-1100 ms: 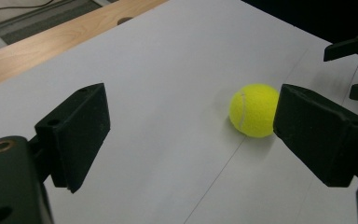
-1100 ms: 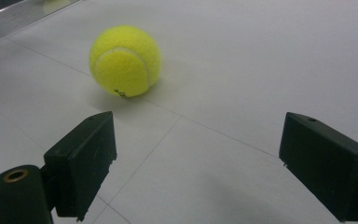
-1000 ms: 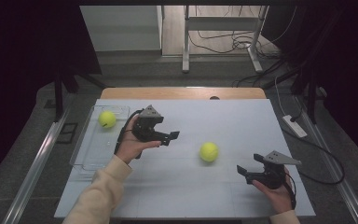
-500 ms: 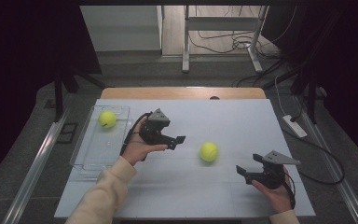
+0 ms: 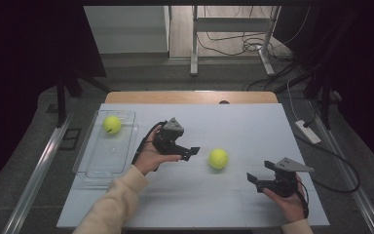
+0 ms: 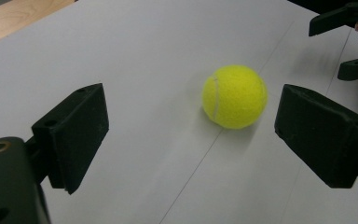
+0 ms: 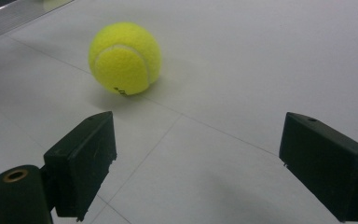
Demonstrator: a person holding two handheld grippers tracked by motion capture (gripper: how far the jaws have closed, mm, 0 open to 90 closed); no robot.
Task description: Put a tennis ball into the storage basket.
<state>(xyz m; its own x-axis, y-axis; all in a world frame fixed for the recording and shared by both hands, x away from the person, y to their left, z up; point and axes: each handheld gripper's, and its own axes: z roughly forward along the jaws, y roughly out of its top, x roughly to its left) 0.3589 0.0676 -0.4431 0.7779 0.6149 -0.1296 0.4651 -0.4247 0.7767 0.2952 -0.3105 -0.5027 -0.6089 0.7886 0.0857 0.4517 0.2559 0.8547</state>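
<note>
A yellow tennis ball [image 5: 218, 158] lies on the white table top, between my two grippers. My left gripper [image 5: 191, 152] points right at it from a short way off, and its jaws have just been opening with nothing between them. In the left gripper view the ball [image 6: 234, 96] sits ahead of the open left gripper [image 6: 191, 126], nearer its right jaw. My right gripper [image 5: 253, 179] rests open near the front right, aimed left. The ball [image 7: 125, 58] is ahead and to the left of the right gripper [image 7: 200, 163] in the right gripper view. A second tennis ball [image 5: 112, 125] lies in the clear tray [image 5: 97, 165].
The clear plastic tray sits at the table's left side. A wooden strip [image 5: 190, 97] runs along the far edge. Beyond the table are a metal frame [image 5: 195, 44] and cables on the floor. A white power strip [image 5: 308, 131] lies off the right edge.
My left gripper has moved right and a little down, from beside the tray toward the loose ball. The right gripper and both balls have stayed put.
</note>
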